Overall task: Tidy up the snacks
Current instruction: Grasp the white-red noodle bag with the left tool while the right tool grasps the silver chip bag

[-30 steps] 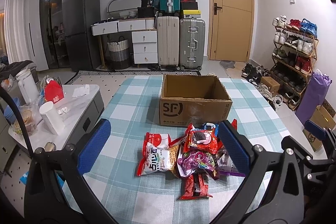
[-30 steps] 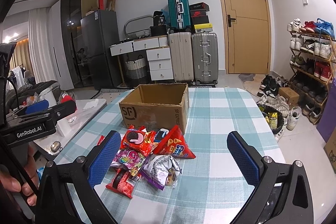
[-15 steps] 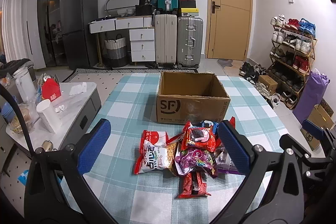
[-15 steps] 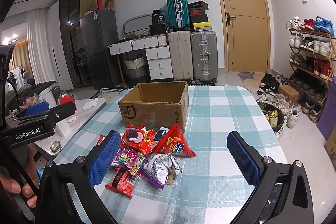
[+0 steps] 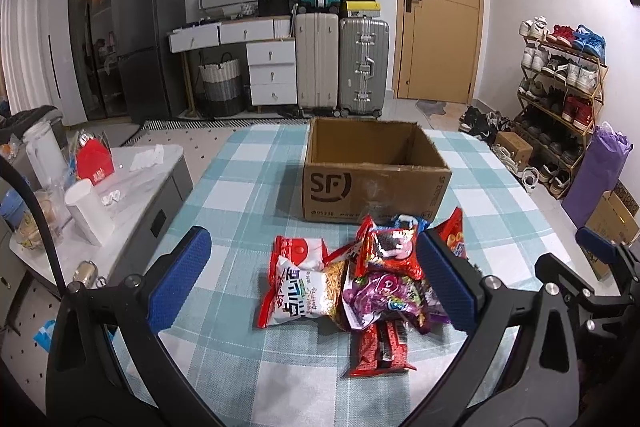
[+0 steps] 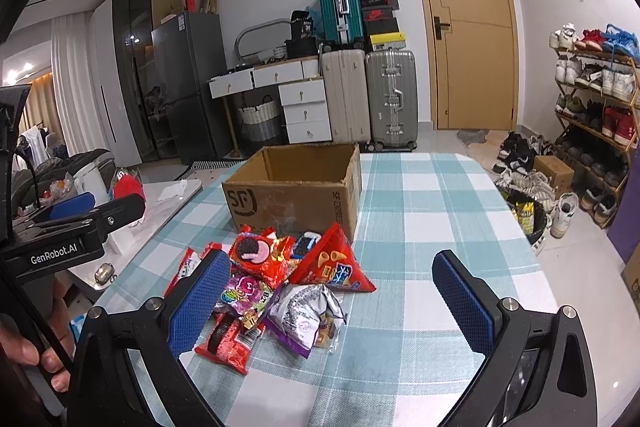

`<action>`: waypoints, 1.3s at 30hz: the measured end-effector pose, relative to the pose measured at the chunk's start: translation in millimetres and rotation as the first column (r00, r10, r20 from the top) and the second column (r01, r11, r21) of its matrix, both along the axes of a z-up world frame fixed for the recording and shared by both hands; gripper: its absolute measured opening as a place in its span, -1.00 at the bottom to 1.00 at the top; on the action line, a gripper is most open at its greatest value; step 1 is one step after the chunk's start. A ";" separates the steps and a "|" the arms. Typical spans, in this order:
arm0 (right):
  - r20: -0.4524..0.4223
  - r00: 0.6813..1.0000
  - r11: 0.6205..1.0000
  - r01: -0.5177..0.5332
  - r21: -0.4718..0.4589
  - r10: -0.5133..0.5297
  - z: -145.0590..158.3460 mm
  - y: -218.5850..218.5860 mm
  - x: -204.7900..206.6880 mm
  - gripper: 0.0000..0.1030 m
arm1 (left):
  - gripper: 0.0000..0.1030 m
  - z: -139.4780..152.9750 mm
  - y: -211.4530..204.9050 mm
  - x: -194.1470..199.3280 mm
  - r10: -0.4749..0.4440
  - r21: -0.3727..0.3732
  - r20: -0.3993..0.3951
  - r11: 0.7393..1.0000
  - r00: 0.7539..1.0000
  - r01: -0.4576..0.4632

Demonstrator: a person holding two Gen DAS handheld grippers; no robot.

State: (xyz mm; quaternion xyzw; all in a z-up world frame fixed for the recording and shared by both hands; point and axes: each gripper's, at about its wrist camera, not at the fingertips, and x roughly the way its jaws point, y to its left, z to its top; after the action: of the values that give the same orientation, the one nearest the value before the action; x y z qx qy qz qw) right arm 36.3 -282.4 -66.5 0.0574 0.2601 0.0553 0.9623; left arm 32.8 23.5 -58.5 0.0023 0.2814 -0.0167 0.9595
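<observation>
A pile of snack packets (image 5: 372,279) lies on the checked tablecloth (image 5: 240,183), just in front of an open, empty SF cardboard box (image 5: 372,183). The pile holds a red-and-white noodle bag (image 5: 298,283), a red Oreo packet (image 6: 256,253), a red triangular chip bag (image 6: 332,265) and a silver-purple bag (image 6: 304,313). My left gripper (image 5: 312,283) is open and empty, above the near side of the pile. My right gripper (image 6: 332,301) is open and empty, over the pile's right side; the box (image 6: 296,193) stands beyond it.
A white side table (image 5: 120,183) with cups and a red carton stands left of the table. A shoe rack (image 5: 560,99) stands at the right wall. Suitcases (image 5: 344,63) and a drawer unit stand at the back by the door.
Both grippers have moved slightly closer to the pile and box. Both stay open and empty. Nothing on the table has moved.
</observation>
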 end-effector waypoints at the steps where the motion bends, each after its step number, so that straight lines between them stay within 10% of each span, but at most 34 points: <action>1: -0.010 1.000 1.000 -0.003 0.007 0.003 -3.2 -1.1 2.8 0.99 | 0.98 -4.8 2.0 3.2 -0.003 -0.005 -0.010 1.000 1.000 0.003; 25: -0.258 0.949 0.963 -0.115 0.245 0.180 -109.7 -3.0 90.9 0.99 | 0.98 -126.5 19.9 77.6 -0.052 -0.054 -0.222 0.998 0.974 0.041; 39: -0.245 0.938 0.937 -0.162 0.311 0.243 -121.6 -4.7 100.9 -0.01 | 0.98 -138.5 26.4 87.4 -0.049 -0.077 -0.255 0.997 0.966 0.031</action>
State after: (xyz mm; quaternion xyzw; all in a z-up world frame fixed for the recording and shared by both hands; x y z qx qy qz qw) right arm 137.3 -287.1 -188.1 0.1757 0.3871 0.1835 0.8864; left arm 120.3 49.9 -197.0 -0.0289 0.4022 -0.0463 0.9139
